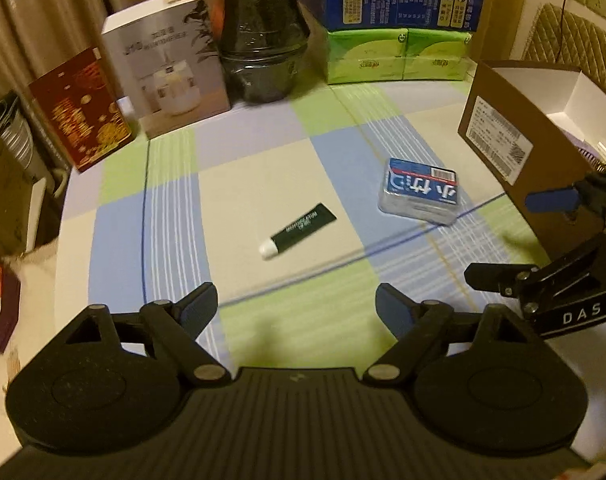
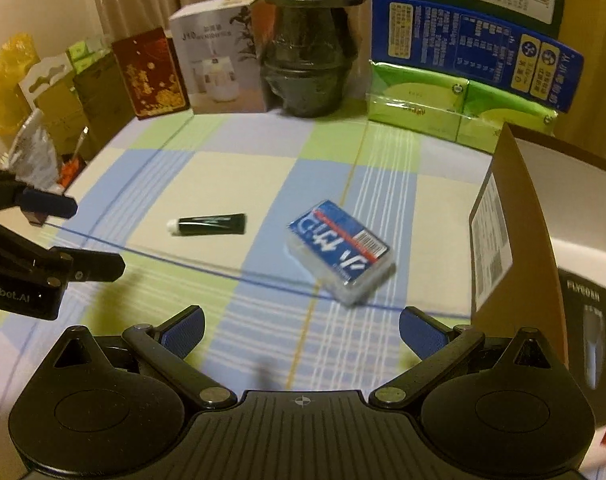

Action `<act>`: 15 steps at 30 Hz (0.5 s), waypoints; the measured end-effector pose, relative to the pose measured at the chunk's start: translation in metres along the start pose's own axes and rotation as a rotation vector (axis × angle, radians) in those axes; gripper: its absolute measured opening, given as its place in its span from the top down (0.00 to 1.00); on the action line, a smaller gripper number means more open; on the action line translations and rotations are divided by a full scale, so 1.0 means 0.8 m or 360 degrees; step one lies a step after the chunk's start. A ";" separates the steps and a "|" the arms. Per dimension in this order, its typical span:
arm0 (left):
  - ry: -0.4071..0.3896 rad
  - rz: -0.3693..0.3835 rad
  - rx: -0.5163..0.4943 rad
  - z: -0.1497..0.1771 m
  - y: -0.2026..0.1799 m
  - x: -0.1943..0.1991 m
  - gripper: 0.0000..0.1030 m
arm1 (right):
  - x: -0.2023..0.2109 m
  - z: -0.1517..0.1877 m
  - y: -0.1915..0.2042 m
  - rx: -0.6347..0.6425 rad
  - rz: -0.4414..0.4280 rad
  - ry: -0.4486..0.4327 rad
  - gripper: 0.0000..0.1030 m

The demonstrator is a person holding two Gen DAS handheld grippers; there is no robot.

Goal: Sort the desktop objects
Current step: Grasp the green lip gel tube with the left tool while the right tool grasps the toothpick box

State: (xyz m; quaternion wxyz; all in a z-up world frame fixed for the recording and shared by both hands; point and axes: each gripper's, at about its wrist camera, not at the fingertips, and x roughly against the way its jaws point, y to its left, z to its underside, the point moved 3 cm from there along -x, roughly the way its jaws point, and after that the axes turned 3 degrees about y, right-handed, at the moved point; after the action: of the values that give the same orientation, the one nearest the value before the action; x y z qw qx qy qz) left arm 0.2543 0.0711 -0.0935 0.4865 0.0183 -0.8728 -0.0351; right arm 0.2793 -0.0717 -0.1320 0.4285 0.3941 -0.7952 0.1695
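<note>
Left gripper jaws wide apart over the checked tabletop, nothing between them; dark tube and blue-labelled case ahead.

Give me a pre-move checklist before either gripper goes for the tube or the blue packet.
1. Left gripper open and empty: ok.
2. Right gripper open and empty: ok.
3. Dark tube lying flat on the tablecloth, apart from everything else: ok.
4. Blue packet free of the tube and of the brown cardboard box: ok, a gap shows on both sides.
5. Cardboard box open at the top: ok; how much room is left inside: cannot tell.
6. Grippers apart from each other: ok, the right one sits off to the side in the left wrist view.
</note>
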 end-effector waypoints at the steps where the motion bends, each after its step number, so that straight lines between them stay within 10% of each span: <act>1: -0.0003 0.0005 -0.0024 -0.004 0.001 -0.007 0.21 | -0.006 -0.003 -0.003 0.0008 0.0005 0.0011 0.02; 15: 0.0063 0.0000 -0.0297 -0.037 0.001 -0.118 0.49 | -0.072 -0.041 -0.032 0.0052 0.0053 0.0116 0.02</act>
State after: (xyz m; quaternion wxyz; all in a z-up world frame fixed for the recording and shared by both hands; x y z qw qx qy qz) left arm 0.3292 0.0772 -0.1581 0.5032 -0.0264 -0.8560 -0.1159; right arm 0.3356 -0.0396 -0.1619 0.4478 0.3814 -0.7826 0.2038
